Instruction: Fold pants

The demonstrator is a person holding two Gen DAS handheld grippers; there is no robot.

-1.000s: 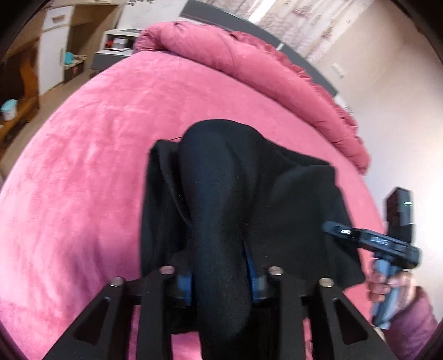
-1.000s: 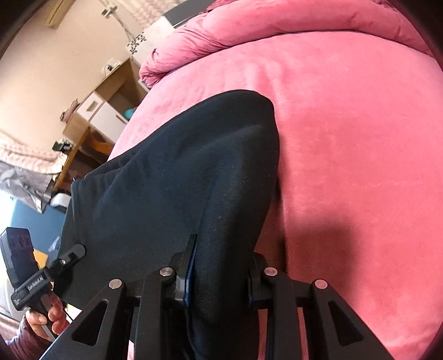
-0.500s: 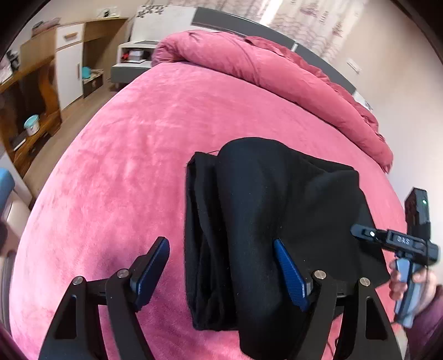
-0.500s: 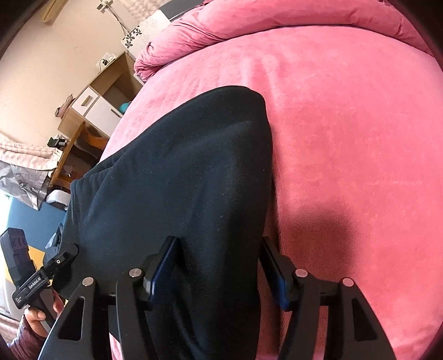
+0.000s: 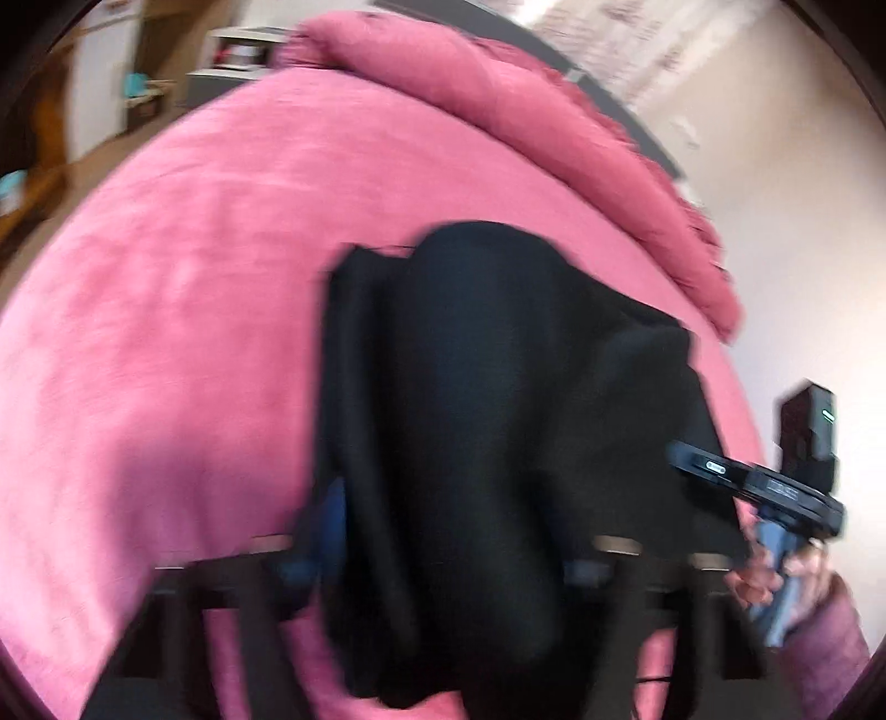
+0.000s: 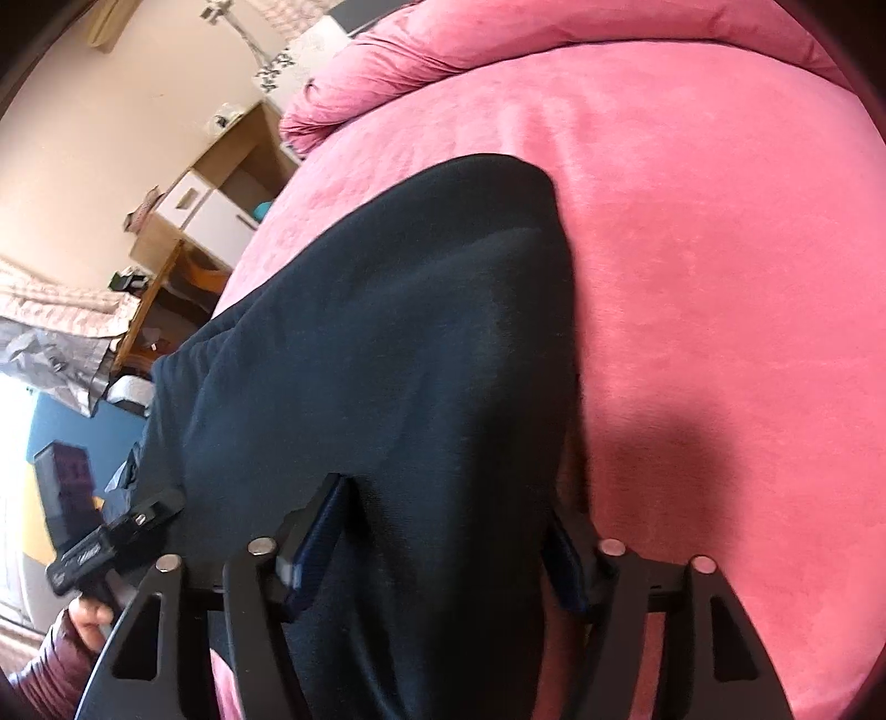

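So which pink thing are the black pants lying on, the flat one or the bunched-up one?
The flat one. The black pants lie on the smooth pink bedspread. The bunched-up pink duvet is piled at the far end, not touching them.

I see black pants point(image 5: 498, 421), plain with no pattern, filling the middle of both frames on a solid pink bedspread point(image 5: 183, 310). My left gripper point(image 5: 443, 559) is black with blue pads, blurred at the bottom; my right gripper point(image 6: 437, 548) shows the same black frame and blue pads. The rolled duvet point(image 6: 498, 50) at top is a matching pink. At upper left, the cabinet point(image 6: 210, 210) is tan wood with white fronts. A maroon sleeve point(image 6: 50, 664) sits at lower left.
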